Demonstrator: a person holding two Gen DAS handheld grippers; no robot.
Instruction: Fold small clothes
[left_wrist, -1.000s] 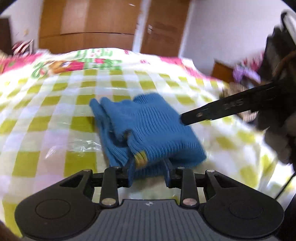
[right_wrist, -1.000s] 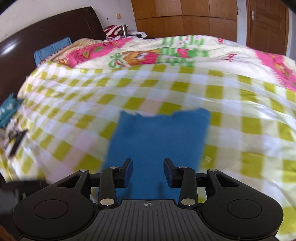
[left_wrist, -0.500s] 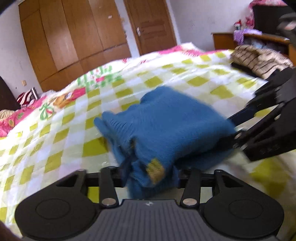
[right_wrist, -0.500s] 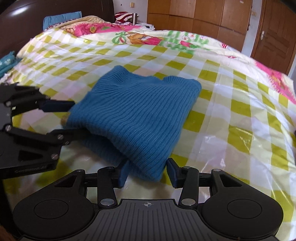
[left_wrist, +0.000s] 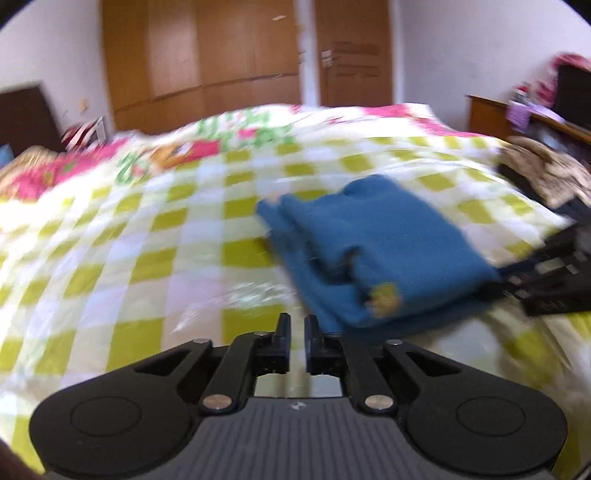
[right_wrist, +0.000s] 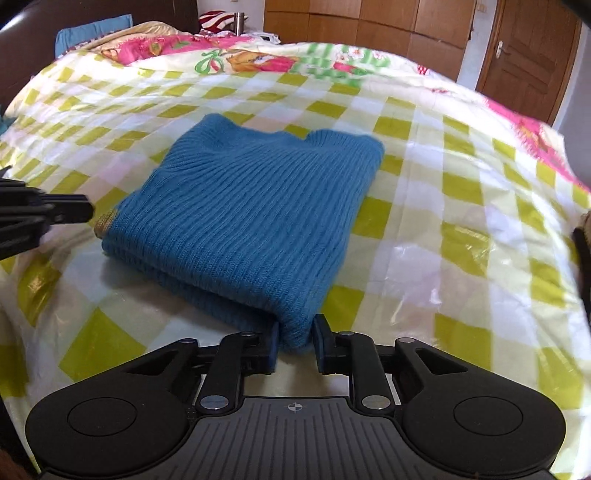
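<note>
A folded blue knit sweater (left_wrist: 388, 240) (right_wrist: 251, 206) lies on the checked bed cover (right_wrist: 461, 206), with a small yellow tag (left_wrist: 384, 299) at one edge. My left gripper (left_wrist: 297, 332) sits just left of the sweater. Its jaws are closing to a narrow gap with nothing between them. My right gripper (right_wrist: 295, 343) is closing on the sweater's near folded corner, and the fabric fills the gap between its pads. In the left wrist view the right gripper (left_wrist: 517, 280) reaches the sweater's right edge. The left gripper's fingers (right_wrist: 55, 212) show beside the tag in the right wrist view.
The bed cover runs wide around the sweater, with a pink cartoon print (right_wrist: 255, 61) toward the far end. A dark headboard (right_wrist: 29, 33) stands at the left. A pile of patterned clothes (left_wrist: 546, 173) lies at the bed's right edge. A wooden wardrobe (left_wrist: 207, 55) and a door stand behind.
The left gripper has let the sweater's tagged edge go, drawn off to its left, and narrowed its jaws. The right gripper's jaws have closed in on the near corner.
</note>
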